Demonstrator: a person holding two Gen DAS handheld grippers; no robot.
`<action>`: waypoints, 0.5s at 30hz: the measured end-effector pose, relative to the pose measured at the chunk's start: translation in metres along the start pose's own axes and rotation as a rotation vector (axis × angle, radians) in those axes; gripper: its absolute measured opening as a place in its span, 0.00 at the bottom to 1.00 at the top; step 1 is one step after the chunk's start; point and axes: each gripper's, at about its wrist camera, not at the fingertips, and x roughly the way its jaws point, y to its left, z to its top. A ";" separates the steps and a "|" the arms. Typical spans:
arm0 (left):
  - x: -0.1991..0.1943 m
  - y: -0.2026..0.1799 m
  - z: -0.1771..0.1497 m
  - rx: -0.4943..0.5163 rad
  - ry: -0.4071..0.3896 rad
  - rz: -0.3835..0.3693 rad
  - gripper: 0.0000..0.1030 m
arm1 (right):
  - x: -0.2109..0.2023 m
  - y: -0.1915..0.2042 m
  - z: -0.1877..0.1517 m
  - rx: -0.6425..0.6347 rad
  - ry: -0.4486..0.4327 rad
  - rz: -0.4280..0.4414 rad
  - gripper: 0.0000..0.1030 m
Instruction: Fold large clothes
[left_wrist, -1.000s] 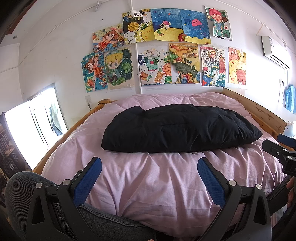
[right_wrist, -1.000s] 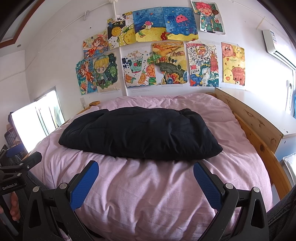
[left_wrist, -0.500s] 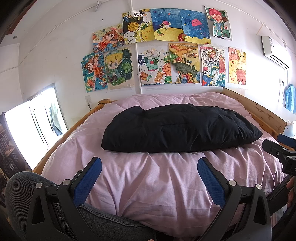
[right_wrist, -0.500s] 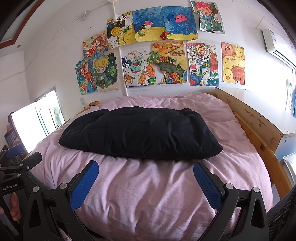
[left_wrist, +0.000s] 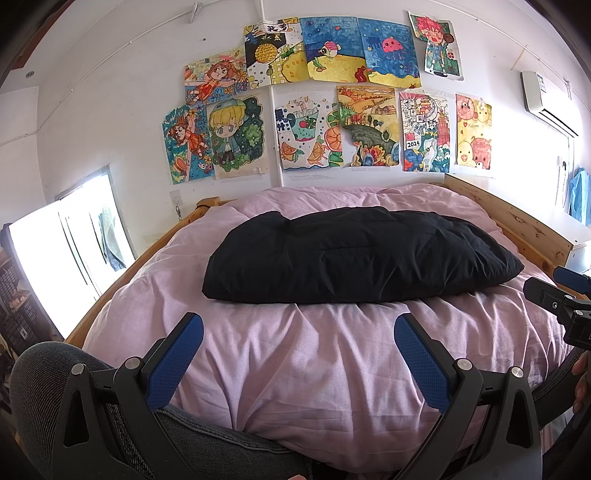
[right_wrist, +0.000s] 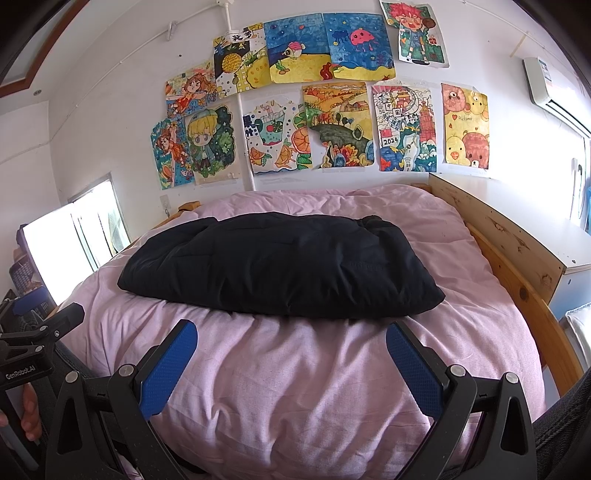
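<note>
A black padded garment (left_wrist: 354, 254) lies folded into a thick oblong bundle across the middle of a bed with a pink duvet (left_wrist: 314, 369); it also shows in the right wrist view (right_wrist: 280, 269). My left gripper (left_wrist: 298, 328) is open and empty, held near the bed's front edge, short of the garment. My right gripper (right_wrist: 291, 332) is open and empty, also short of the garment. Each gripper shows at the edge of the other's view: the right one (left_wrist: 554, 291), the left one (right_wrist: 48, 332).
The bed has a wooden frame (right_wrist: 517, 273) along the right side and a rail on the left (left_wrist: 147, 262). Drawings (left_wrist: 325, 110) cover the back wall. A bright window (left_wrist: 55, 266) is at the left, a white cabinet (right_wrist: 576, 251) at the right.
</note>
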 end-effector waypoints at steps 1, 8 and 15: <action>0.000 0.000 0.000 0.000 0.000 0.000 0.99 | 0.000 0.000 0.000 -0.001 0.000 0.001 1.00; 0.000 0.000 0.000 0.000 -0.001 0.000 0.99 | 0.000 0.000 0.000 0.000 -0.001 0.000 1.00; -0.002 0.005 0.003 -0.011 -0.005 0.017 0.99 | 0.000 0.000 0.001 0.000 0.000 0.001 1.00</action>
